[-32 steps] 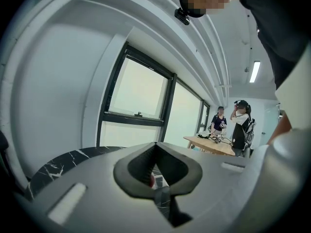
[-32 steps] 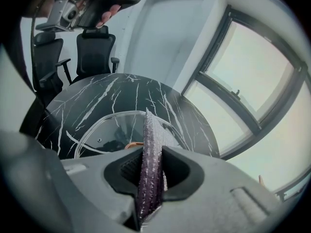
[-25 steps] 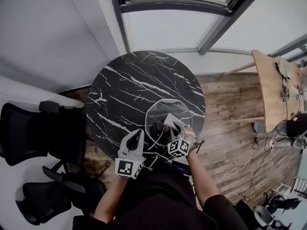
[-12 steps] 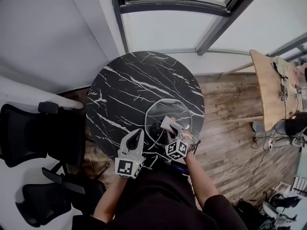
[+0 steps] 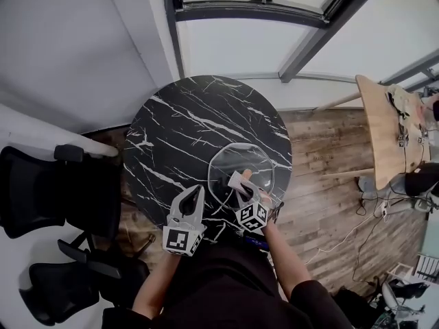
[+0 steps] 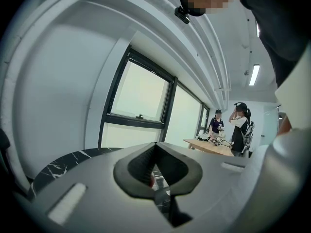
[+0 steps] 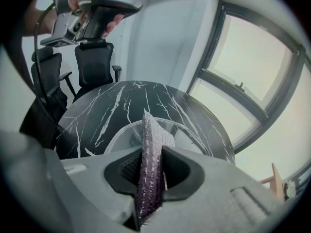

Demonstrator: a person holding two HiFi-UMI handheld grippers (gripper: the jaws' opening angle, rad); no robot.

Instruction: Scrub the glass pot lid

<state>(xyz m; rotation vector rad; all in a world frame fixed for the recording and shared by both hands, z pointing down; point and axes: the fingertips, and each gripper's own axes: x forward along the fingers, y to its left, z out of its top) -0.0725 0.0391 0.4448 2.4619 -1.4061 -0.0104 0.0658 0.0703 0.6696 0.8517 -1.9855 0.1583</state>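
My right tool [image 5: 245, 189] is clamped on the scrub pad [image 7: 151, 140], which stands edge-up between its jaws. The glass pot lid [image 5: 230, 162] lies flat on the desk [image 5: 178, 122], directly ahead of and beneath that tool's tips. Over the last second the pad has slid a little back towards me across the near part of the lid. I read that as a scrubbing stroke under way, though I can't tell whether the pad actually presses on the glass. My left tool [image 5: 193, 199] has not moved. Its jaws are together on nothing, and it sits just left of the right tool, outside the lid's rim. Nothing steadies the lid, so a harder stroke may make it skate.
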